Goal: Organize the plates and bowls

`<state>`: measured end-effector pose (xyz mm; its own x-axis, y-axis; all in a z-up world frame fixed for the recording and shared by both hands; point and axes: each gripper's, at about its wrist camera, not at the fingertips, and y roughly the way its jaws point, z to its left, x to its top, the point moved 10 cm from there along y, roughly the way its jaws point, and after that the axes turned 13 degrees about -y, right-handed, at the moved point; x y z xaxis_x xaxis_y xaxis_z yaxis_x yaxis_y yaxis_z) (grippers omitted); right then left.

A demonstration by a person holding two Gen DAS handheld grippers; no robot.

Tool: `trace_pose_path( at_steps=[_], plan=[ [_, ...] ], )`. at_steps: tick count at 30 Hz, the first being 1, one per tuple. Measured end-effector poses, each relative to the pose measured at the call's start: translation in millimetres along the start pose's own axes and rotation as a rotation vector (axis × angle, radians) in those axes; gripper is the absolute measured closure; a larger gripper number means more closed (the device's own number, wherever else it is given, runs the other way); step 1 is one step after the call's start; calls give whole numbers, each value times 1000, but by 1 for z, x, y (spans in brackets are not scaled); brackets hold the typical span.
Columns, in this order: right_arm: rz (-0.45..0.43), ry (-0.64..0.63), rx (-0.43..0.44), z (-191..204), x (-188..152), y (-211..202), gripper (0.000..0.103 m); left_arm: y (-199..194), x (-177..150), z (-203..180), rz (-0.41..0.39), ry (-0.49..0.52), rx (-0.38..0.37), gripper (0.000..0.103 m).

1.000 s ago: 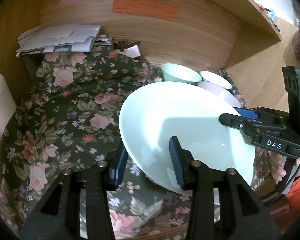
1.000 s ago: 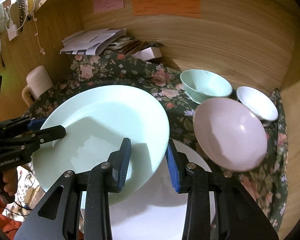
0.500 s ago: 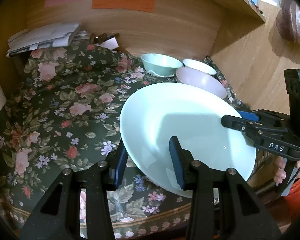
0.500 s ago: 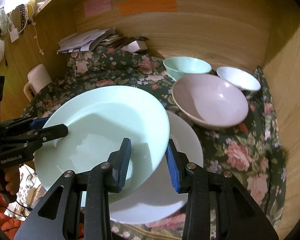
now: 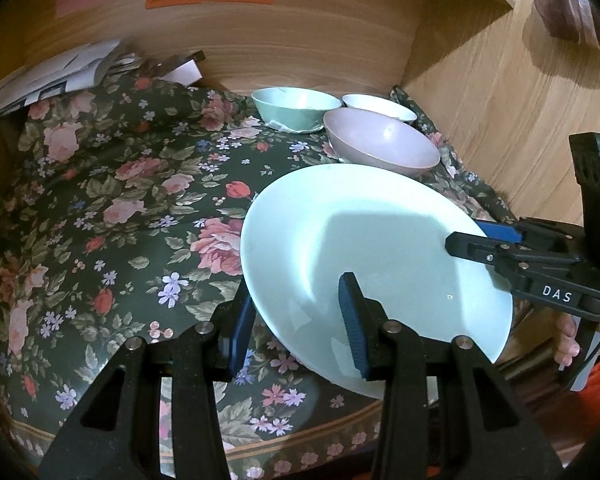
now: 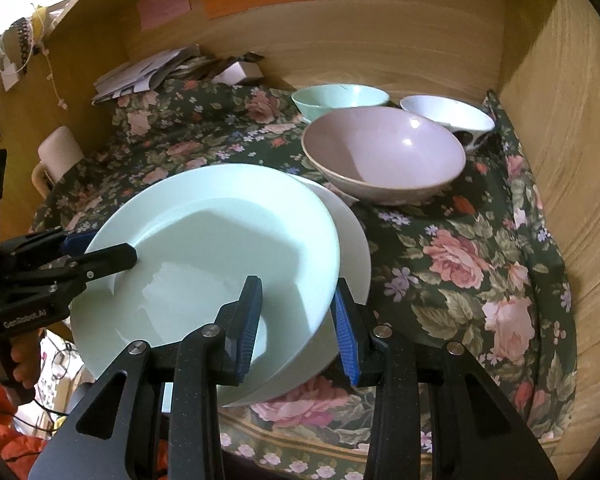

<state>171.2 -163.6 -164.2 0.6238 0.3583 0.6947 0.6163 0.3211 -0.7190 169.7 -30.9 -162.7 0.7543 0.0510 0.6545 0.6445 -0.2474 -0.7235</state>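
Clamped on the near rim of the green plate point(image 5: 364, 240): left claw point(image 5: 296, 320) and right claw point(image 6: 296, 320), one at each side. Tilted above a white plate point(image 6: 356, 236) underneath. Beyond the fingertips, three bowls point(image 6: 384, 152) on the floral cloth point(image 5: 120, 200).

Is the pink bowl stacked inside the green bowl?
No, the pink bowl sits on the flowery cloth by itself, in front of the green bowl, not inside it.
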Motion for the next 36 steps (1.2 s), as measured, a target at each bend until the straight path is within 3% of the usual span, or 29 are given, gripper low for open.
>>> trace_pose_path(
  at_steps=[19, 26, 29, 36],
  plan=[
    [38, 15, 31, 0, -7, 12, 70, 19, 5, 6, 3, 2, 26, 62],
    [42, 3, 42, 3, -7, 13, 70, 24, 4, 10, 20, -13, 30, 61],
    [40, 4, 49, 3, -8, 14, 70, 33, 2, 16, 62, -55, 15, 61],
    [38, 1, 51, 3, -7, 13, 71, 34, 0, 14, 58, -41, 20, 61]
  ],
)
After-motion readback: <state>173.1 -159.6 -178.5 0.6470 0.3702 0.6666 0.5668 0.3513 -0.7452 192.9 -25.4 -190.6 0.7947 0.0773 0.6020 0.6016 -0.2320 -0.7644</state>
